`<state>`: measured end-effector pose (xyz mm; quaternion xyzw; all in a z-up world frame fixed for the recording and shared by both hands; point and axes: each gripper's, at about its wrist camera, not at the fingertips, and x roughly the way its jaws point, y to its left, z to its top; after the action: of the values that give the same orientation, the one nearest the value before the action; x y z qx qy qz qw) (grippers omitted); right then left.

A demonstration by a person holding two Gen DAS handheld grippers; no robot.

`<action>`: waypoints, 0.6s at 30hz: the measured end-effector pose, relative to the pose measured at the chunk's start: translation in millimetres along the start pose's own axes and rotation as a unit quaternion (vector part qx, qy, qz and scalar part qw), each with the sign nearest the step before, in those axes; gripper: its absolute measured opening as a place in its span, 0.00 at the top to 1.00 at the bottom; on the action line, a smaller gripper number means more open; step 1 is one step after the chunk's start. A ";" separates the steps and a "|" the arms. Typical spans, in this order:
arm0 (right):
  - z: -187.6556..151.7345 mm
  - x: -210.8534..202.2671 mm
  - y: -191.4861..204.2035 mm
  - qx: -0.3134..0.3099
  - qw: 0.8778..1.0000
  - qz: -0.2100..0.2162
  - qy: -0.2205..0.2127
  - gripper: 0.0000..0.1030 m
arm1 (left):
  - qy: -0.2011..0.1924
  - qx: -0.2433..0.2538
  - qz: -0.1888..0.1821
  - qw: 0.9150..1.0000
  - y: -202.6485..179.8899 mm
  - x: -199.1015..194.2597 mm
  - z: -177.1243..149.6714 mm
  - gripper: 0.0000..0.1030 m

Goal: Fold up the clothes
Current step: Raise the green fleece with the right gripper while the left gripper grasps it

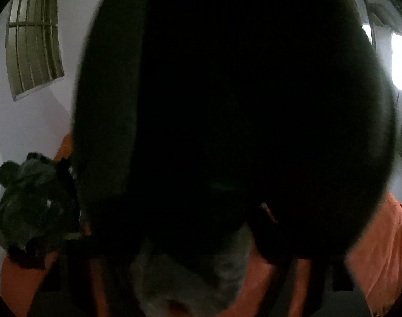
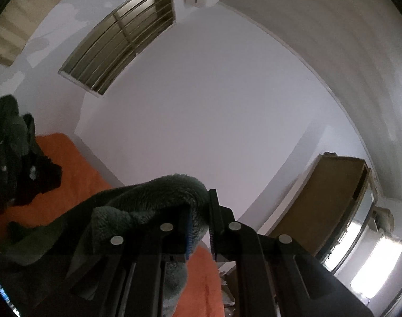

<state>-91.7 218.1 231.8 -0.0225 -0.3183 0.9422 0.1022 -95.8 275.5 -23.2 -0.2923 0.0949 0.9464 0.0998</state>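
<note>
Right wrist view, nearest: the right gripper (image 2: 199,220), its black fingers (image 2: 216,211) drawn narrow and pinching a fold of the dark grey-green fleecy garment (image 2: 158,192), which bunches over the left finger and hangs down to the left and below toward the bed with the orange cover (image 2: 76,169). Farther left on that bed lies a heap of dark crumpled clothes (image 2: 13,155). Beyond stand the white wall (image 2: 214,105), a barred window (image 2: 121,37) high on the left, and a brown wooden wardrobe (image 2: 330,192) at far right.

Left wrist view: dark blurred fabric (image 1: 227,105) hangs just before the lens and covers most of the field, hiding the left gripper's fingers, which are drawn fully together; whether cloth lies between them cannot be told. Below the fabric a pale grey cloth (image 1: 195,272) rests on the orange cover. The heap of clothes lies at left, the barred window above it.
</note>
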 end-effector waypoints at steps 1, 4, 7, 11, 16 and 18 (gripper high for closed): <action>1.6 -2.5 -3.5 0.004 1.000 -0.003 0.001 0.91 | -0.003 0.006 0.005 1.000 3.7 -1.1 3.1 0.92; 1.6 -1.8 -16.7 0.013 1.000 -0.024 0.009 0.91 | -0.051 0.006 0.034 0.998 28.1 -28.8 16.2 0.92; -3.9 -1.8 -40.7 0.031 0.997 -0.064 0.019 0.91 | -0.093 -0.037 0.042 0.994 73.5 -66.8 45.5 0.92; -5.6 0.1 -70.7 0.054 0.994 -0.096 0.022 0.91 | -0.137 -0.069 0.057 0.987 112.9 -110.7 95.1 0.92; 9.4 -12.8 -86.0 0.043 0.993 -0.113 0.001 0.91 | -0.169 -0.080 0.075 0.980 134.4 -146.6 139.6 0.92; 15.9 -20.4 -94.9 0.045 0.992 -0.117 -0.006 0.91 | -0.180 -0.084 0.078 0.977 147.5 -154.4 154.5 0.92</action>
<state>-56.6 278.1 301.4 0.0255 -0.2763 0.9374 0.2106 -89.5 149.8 208.4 -0.1165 0.0183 0.9929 0.0164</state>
